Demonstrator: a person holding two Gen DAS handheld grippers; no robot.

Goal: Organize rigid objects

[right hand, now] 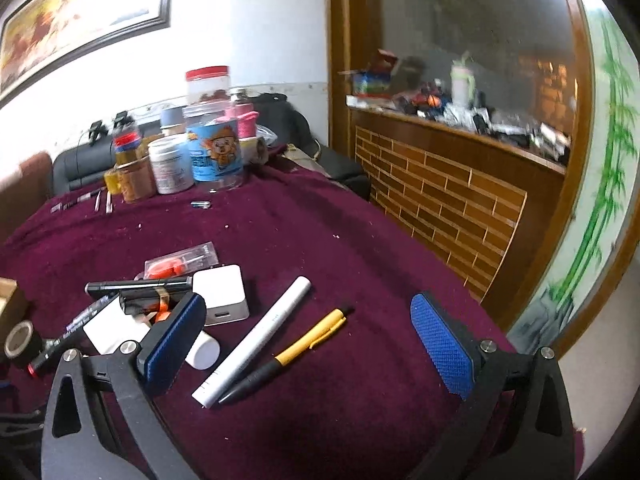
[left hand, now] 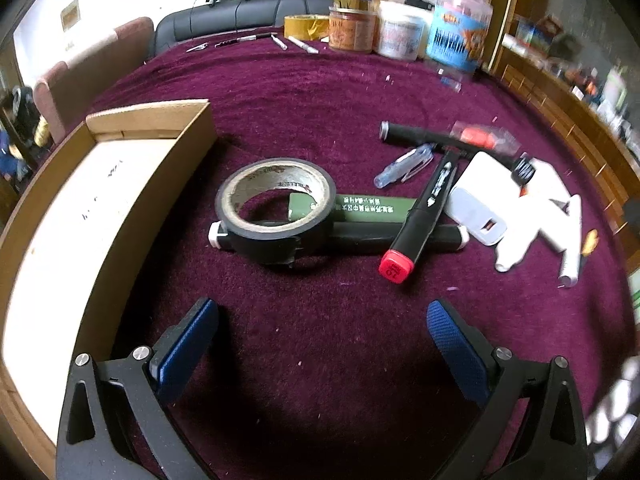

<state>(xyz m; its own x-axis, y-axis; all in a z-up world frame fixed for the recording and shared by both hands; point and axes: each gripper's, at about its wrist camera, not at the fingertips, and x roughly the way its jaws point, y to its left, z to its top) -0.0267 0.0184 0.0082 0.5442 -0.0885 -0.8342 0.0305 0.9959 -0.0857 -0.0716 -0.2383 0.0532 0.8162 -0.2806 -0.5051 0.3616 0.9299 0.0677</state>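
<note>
A black tape roll (left hand: 276, 210) lies on the purple cloth ahead of my open left gripper (left hand: 322, 332), resting over a long black marker (left hand: 360, 236) and a green box (left hand: 360, 209). A red-capped marker (left hand: 420, 220) leans across them. To the left is an open cardboard box (left hand: 100, 208). My right gripper (right hand: 308, 340) is open and empty above a white pen (right hand: 256, 340) and a yellow-black pen (right hand: 288, 356). A white charger (right hand: 222, 294) sits just beyond its left finger.
Jars and canisters (left hand: 400, 20) and a yellow tape roll (left hand: 306, 26) stand at the table's far edge, with small tools beside them. A blue pen (left hand: 404, 166), an orange packet (left hand: 480, 138) and white items (left hand: 532, 200) lie at right. A brick-pattern counter (right hand: 440, 192) borders the table's right side.
</note>
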